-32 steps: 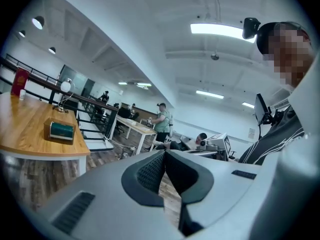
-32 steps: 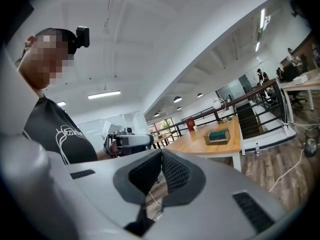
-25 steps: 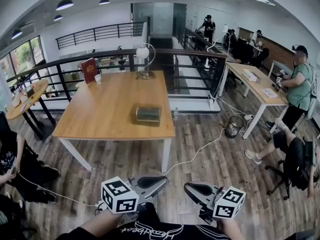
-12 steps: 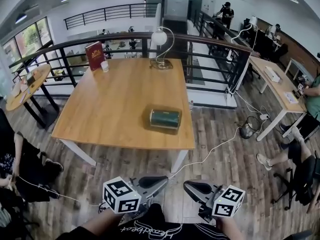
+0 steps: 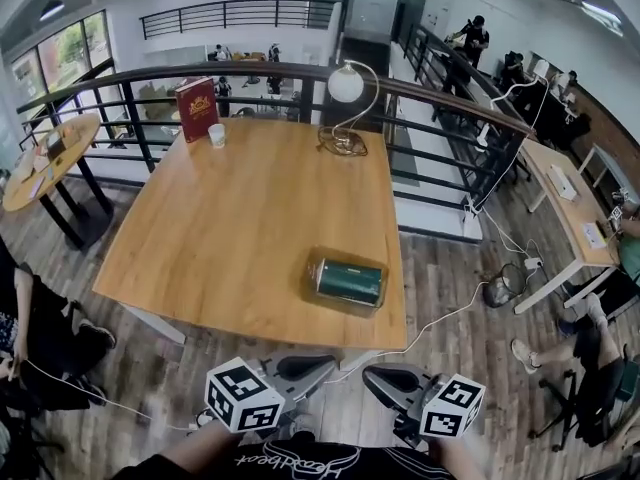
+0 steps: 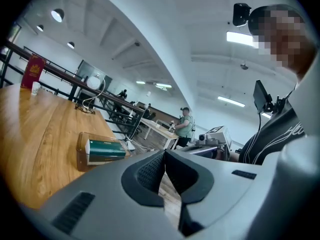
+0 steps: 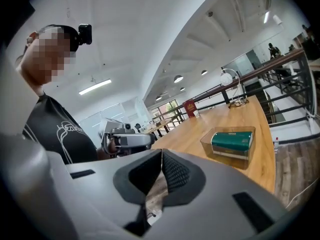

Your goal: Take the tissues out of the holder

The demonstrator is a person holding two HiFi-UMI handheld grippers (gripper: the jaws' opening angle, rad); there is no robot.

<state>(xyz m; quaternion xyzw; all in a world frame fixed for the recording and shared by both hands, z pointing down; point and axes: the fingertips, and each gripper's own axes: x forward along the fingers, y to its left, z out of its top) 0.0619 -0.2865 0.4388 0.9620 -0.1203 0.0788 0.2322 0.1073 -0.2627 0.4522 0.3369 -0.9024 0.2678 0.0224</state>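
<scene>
A clear tissue holder point(image 5: 348, 281) with a green tissue pack inside lies near the front right corner of the wooden table point(image 5: 230, 218). My left gripper point(image 5: 328, 364) and right gripper point(image 5: 371, 376) hang side by side above the floor, short of the table's front edge. Both are shut with nothing between the pads, tips turned toward each other. In the left gripper view the holder point(image 6: 102, 149) lies ahead to the left of the left gripper point(image 6: 164, 154). In the right gripper view the holder point(image 7: 231, 142) lies ahead to the right of the right gripper point(image 7: 161, 153).
At the table's far edge stand a globe lamp point(image 5: 345, 85), a red book point(image 5: 198, 110) and a white cup point(image 5: 217, 135). A black railing point(image 5: 420, 118) runs behind. A cable point(image 5: 450, 313) crosses the floor at right. A seated person point(image 5: 25, 328) is at left.
The table and holder have come nearer and lower in the head view as I walked toward them. Both grippers keep their place near the bottom edge, still shut.
</scene>
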